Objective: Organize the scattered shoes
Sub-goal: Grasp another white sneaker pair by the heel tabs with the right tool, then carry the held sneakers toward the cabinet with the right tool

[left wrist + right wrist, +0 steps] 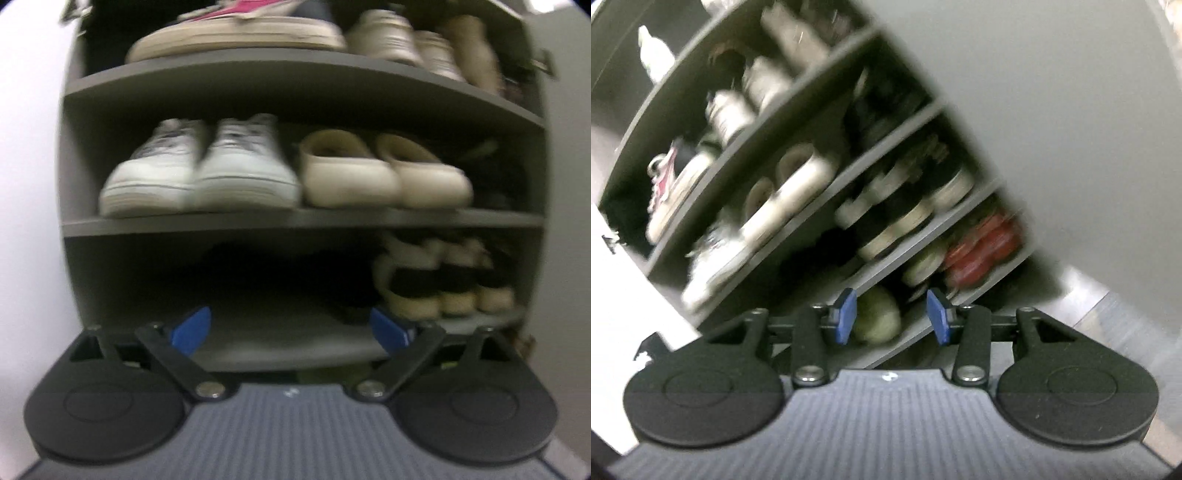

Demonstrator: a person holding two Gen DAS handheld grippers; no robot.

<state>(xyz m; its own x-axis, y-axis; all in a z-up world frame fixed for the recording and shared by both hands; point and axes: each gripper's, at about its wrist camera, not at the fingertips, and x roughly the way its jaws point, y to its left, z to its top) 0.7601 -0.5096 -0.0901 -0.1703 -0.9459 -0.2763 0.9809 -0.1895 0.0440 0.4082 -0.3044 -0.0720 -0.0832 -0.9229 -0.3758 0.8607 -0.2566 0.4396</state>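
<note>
Two blue-padded fingers of the left gripper (pixel 288 330) stand wide apart and hold nothing; between them lies the bare left part of a grey shelf board (pixel 280 332) of the shoe rack (pixel 258 223). Black-and-cream shoes (pixel 443 280) sit on that board, just beyond the right finger (pixel 388 330), toes toward the camera. One shelf up, a pair of white sneakers (pixel 199 173) stands side by side at the left, toes forward, long axes running front to back; beside them to the right, a pair of cream clogs (pixel 384 173) lies the same way. On the top visible shelf a pink-and-white sneaker (pixel 236 33) lies crosswise, its long axis along the shelf edge, with pale shoes (pixel 402 40) to its right.

The right gripper (pixel 892 317) is likewise spread and empty. A green rounded shoe (pixel 879 314) on the lowest shelf appears between its fingers, but apart from them, farther off. Red shoes (pixel 982 251) rest one shelf higher, to the right. In this tilted view the rack runs diagonally, a grey wall (pixel 1052 92) beside it and pale floor (pixel 1115 321) below. Both views are blurred.
</note>
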